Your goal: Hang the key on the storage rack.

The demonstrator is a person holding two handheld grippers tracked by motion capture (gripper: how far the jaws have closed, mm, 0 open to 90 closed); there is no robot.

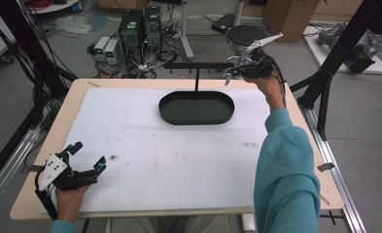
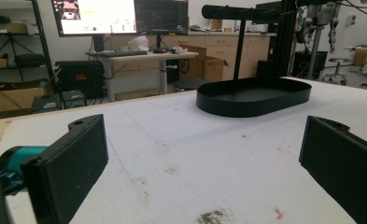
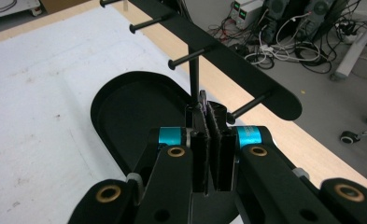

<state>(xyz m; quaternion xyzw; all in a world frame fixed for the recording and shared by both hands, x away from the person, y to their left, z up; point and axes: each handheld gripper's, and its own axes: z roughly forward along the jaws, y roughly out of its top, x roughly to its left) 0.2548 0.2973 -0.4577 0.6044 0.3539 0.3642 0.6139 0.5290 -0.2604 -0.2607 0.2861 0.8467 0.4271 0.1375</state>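
I've got right gripper pinching something small and metallic at the rack pegs; next, hook it. Left gripper spread, idle.

A light wooden tabletop carries a white sheet that covers nearly all of it, leaving bare wood as a strip along the far edge and the left side. The sheet is marked with small brownish stains and a dark smudge near the front left. On the sheet, toward the far side and a little right of the middle, stands a black oval tray with a low rim. A thin black post rises from the tray's far edge to a black crossbar with short pegs.
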